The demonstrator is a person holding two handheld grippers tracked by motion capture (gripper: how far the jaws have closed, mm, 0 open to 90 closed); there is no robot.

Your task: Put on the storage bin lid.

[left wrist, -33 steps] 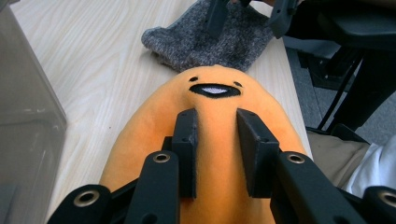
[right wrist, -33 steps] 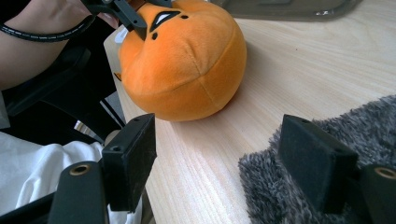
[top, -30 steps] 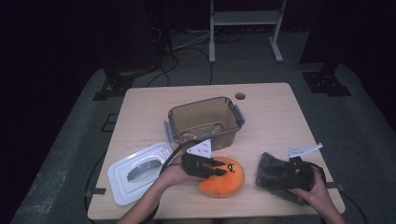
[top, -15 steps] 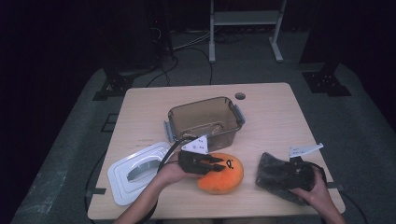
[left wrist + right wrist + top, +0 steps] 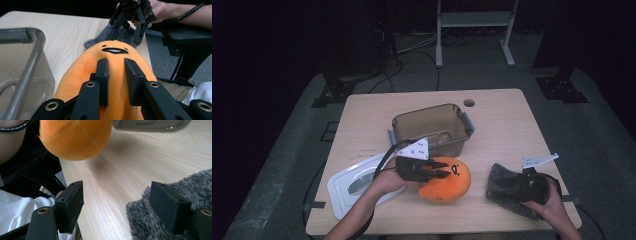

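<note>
An orange plush toy [image 5: 449, 184] with a small black face hangs just above the table's front, tilted. My left gripper [image 5: 441, 173] is shut on it, the jaws pinching its orange fabric [image 5: 112, 53] from the back end. A grey fuzzy cloth [image 5: 502, 184] lies at the front right. My right gripper [image 5: 518, 184] stands open over its near edge. In the right gripper view one pad hovers over the grey pile [image 5: 200, 180] and the other past the table's edge, with my right gripper [image 5: 117, 191] holding nothing.
A clear brownish plastic bin [image 5: 432, 127] stands open at the table's middle, just behind the plush. Its white lid [image 5: 354, 182] lies flat at the front left. The bin's wall [image 5: 22, 62] is close on the left gripper's left side.
My left gripper has risen a little with the orange plush in it, so the toy has come off the tabletop. The right hand and the grey cloth have not moved.
</note>
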